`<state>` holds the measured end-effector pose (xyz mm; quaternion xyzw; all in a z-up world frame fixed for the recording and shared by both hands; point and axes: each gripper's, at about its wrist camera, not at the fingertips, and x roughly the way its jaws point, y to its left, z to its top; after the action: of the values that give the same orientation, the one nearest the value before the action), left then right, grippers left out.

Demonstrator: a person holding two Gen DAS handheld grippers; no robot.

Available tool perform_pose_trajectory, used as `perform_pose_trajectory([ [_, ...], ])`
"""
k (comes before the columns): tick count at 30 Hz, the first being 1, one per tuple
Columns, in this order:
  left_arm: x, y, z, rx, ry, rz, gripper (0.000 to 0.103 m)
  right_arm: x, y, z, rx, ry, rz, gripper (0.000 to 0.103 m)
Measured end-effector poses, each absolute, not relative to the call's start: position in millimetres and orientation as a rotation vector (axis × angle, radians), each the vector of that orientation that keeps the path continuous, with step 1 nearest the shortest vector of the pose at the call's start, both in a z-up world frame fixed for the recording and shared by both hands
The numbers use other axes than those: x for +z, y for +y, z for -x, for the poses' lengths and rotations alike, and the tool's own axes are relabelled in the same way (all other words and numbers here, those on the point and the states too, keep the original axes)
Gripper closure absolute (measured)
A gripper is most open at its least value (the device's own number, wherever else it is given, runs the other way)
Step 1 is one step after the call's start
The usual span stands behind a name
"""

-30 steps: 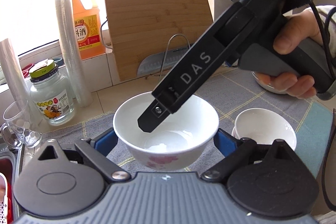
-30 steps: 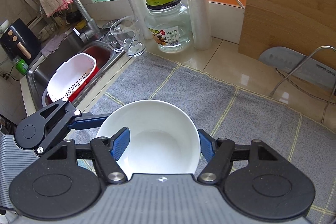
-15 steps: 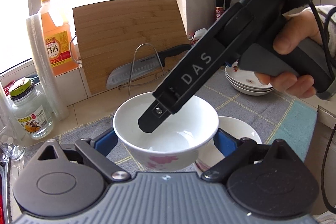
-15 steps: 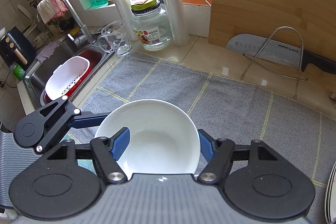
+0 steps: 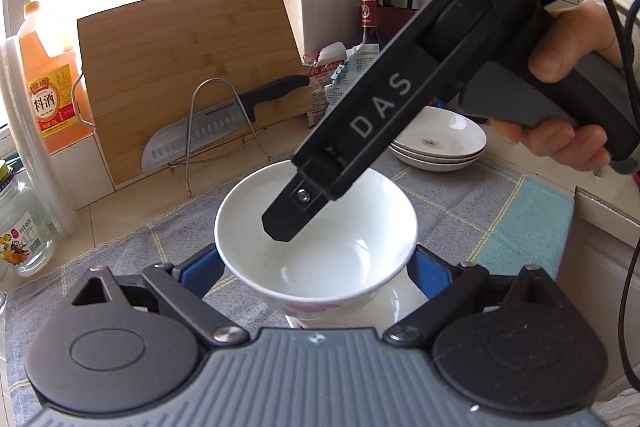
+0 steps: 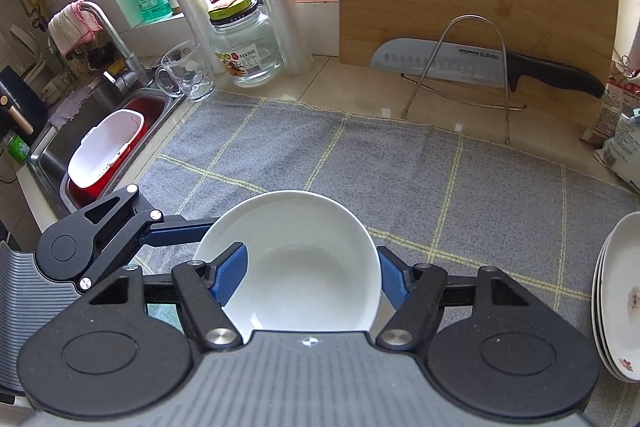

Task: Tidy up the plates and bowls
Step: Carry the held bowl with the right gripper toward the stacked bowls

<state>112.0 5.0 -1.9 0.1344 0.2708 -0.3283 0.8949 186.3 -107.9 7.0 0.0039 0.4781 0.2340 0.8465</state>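
Left wrist: glossy round white bowl [image 5: 320, 247].

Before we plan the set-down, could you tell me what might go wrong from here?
1. The white bowl hangs right over a second bowl. If it is lowered off-centre or too fast, the two could clash or chip.
2. The left gripper flanks its outside while one finger of the right gripper sits inside, so uneven pulls could tip it.

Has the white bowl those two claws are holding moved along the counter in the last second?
Yes. The bowl was level with the glass jar; now it nears the plate stack.
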Motion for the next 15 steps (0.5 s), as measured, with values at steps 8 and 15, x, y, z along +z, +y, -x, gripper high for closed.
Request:
perform_pose_trajectory([
  [8,-8,-6,-108,-0.707,0.582,-0.29,0.006,1,-119,-178,0.473,1.028,-0.021,0.028],
  [15,-16,-11,-106,-0.717,0.606,-0.299,0.006,-10,-124,-175,0.466,1.051,-0.033,0.028],
])
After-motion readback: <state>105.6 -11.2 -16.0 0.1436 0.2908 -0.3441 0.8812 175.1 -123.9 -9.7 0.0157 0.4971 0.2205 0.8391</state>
